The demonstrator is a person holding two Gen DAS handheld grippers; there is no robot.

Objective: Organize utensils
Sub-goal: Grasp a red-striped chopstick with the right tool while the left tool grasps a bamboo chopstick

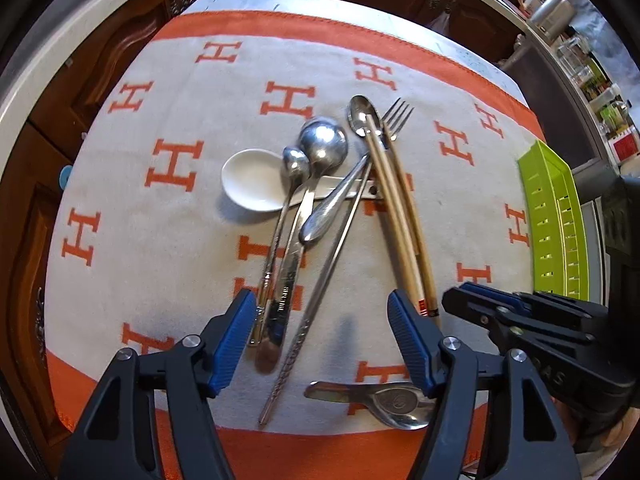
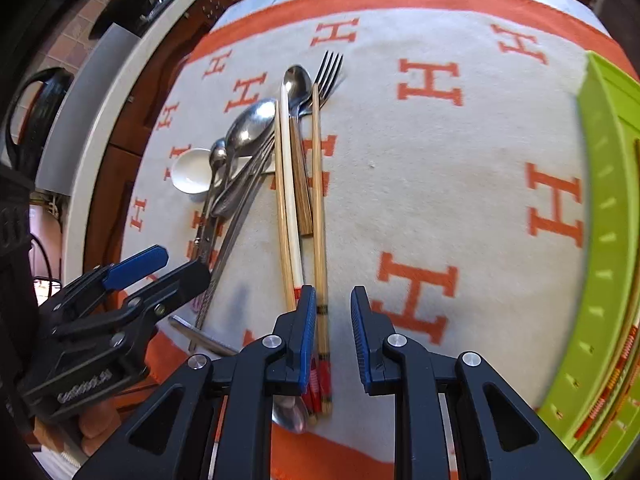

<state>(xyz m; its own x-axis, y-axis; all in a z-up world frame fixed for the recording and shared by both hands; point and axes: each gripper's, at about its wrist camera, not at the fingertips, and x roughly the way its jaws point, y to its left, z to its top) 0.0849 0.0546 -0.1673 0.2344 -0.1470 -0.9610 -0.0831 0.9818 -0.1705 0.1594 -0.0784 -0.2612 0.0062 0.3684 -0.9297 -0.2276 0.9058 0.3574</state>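
Note:
A pile of utensils lies on an orange-and-cream cloth [image 1: 168, 264]: a white ceramic spoon [image 1: 252, 180], steel spoons [image 1: 322, 142], a fork [image 1: 396, 116], metal chopsticks [image 1: 324, 280] and wooden chopsticks [image 1: 404, 224]. One spoon [image 1: 384, 400] lies apart near the front edge. My left gripper [image 1: 322, 344] is open and empty above the handle ends. My right gripper [image 2: 332, 336] is open and empty, with the wooden chopsticks' [image 2: 318, 208] ends just left of its gap. The green tray [image 2: 604, 248] stands at the right.
The green tray [image 1: 556, 224] holds a few chopsticks along its inner side [image 2: 608, 392]. Dark wooden cabinets [image 1: 80, 92] stand beyond the table's left and far edges. A cluttered counter [image 1: 580, 60] runs at the back right.

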